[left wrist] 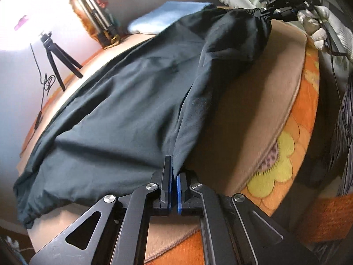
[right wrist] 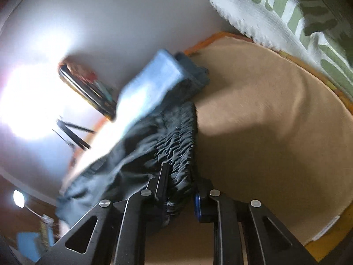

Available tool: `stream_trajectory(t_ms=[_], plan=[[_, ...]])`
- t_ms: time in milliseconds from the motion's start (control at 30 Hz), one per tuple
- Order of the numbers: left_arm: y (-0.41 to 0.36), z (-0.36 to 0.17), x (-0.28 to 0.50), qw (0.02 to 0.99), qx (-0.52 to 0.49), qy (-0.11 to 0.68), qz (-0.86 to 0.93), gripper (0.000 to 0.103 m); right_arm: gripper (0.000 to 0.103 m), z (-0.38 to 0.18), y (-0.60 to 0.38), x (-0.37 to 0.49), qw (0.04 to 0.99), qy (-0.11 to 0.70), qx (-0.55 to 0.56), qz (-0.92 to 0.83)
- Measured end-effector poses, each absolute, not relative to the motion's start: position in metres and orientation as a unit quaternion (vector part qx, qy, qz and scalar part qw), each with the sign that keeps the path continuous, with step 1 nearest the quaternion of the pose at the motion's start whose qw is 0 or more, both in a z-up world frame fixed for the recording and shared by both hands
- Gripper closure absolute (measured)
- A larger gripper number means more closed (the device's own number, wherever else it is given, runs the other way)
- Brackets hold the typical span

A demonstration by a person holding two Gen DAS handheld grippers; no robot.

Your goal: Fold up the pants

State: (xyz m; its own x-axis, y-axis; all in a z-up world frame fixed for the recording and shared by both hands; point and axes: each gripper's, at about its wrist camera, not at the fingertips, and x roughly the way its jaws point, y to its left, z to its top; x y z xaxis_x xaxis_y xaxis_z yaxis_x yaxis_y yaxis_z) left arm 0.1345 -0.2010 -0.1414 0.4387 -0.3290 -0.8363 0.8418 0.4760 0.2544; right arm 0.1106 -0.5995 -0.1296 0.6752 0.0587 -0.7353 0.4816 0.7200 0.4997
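Note:
Dark pants [left wrist: 132,101] lie spread across a tan blanket [left wrist: 253,101] on a bed. My left gripper [left wrist: 174,172] is shut on the hem of the near leg, a thin fold of cloth pinched between its blue pads. At the far right of the left wrist view, my right gripper [left wrist: 268,11], held by a gloved hand [left wrist: 320,28], pinches the gathered waistband and lifts it off the blanket. In the right wrist view the elastic waistband [right wrist: 176,150] is bunched between the fingers of the right gripper [right wrist: 179,185], which is shut on it.
A folded light blue cloth [left wrist: 163,17] lies at the far end of the bed, also seen as the blue cloth [right wrist: 152,81]. A small black tripod [left wrist: 57,55] and cable stand at the left. A green-patterned pillow [right wrist: 286,11] lies at the right. The orange flowered bedsheet edge [left wrist: 293,132] drops off at the right.

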Motion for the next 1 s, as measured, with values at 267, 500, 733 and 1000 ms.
stream_trajectory(t_ms=[267,500,733,1000], plan=[[-0.17,-0.12,0.139,0.786,0.276,0.396,-0.387,0.092,0.061,-0.14,-0.606,0.111,0.836,0.423,0.303,-0.172],[-0.122,-0.089,0.168,0.838,0.204,0.385,-0.327,0.071,0.06,-0.084,-0.593,0.109,0.89,0.348,0.231,-0.185],[-0.092,-0.07,0.215,0.878,0.151,0.367,-0.267,0.071,0.06,-0.053,-0.524,0.166,0.923,0.347,0.165,0.011],[-0.061,-0.075,0.292,0.883,0.195,0.368,-0.214,0.071,0.046,-0.042,-0.441,0.249,0.908,0.378,0.007,0.184]])
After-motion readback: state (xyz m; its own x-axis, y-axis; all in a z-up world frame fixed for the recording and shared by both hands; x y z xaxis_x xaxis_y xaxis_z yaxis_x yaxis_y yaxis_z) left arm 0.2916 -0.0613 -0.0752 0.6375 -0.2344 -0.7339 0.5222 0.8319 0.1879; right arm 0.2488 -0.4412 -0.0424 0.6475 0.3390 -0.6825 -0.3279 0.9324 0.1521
